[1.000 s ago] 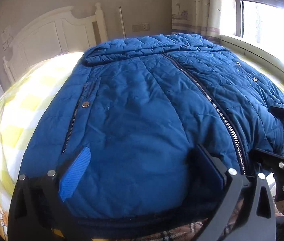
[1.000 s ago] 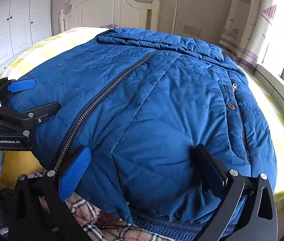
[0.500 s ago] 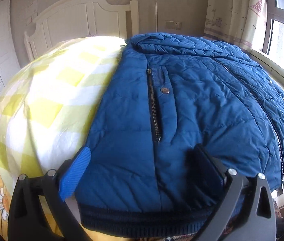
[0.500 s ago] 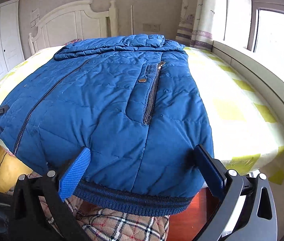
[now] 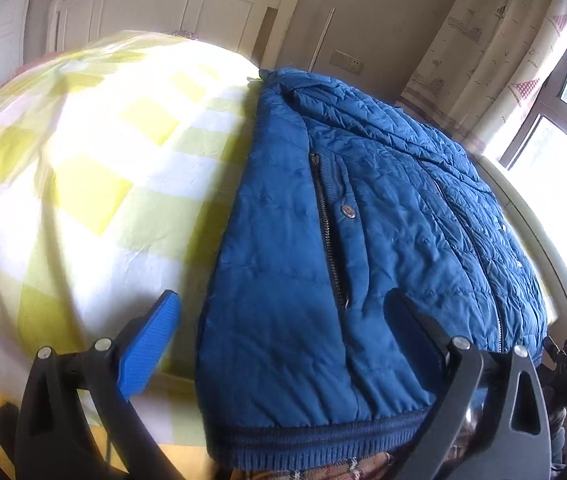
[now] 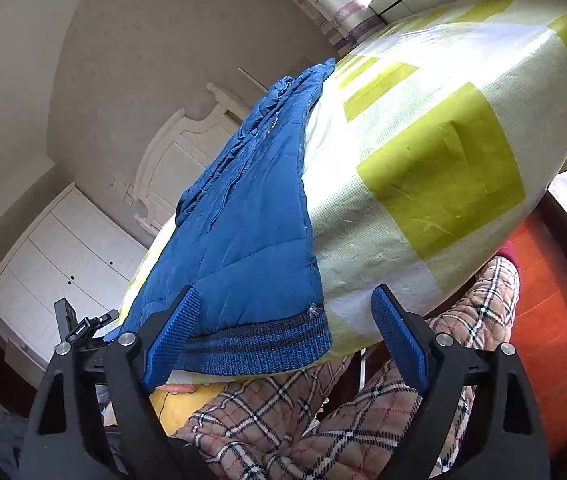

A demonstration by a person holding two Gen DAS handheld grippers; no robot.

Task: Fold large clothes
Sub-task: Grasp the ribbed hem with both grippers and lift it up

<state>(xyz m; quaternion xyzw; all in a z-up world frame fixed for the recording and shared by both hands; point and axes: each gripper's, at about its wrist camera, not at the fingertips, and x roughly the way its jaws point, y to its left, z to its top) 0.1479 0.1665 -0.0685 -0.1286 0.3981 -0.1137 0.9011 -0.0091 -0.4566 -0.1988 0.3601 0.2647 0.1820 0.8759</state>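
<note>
Left tongs (image 5: 279, 336) spread wide, blue pad over the sheet, dark pad over the jacket's lower front, nothing gripped. Right tongs (image 6: 289, 330) rolled sideways, closing around the ribbed hem corner, pads not yet pressing it. Yellow-and-white checked bed (image 5: 95, 168) spanning both views. Blue quilted puffer jacket (image 5: 363, 240) lying flat on the bed, front up, main zip closed, knit hem (image 6: 259, 346) at the near edge. Person's plaid quilted trousers (image 6: 363, 420) below the right tongs. Metal snap button (image 5: 349, 212) beside the pocket zip.
</note>
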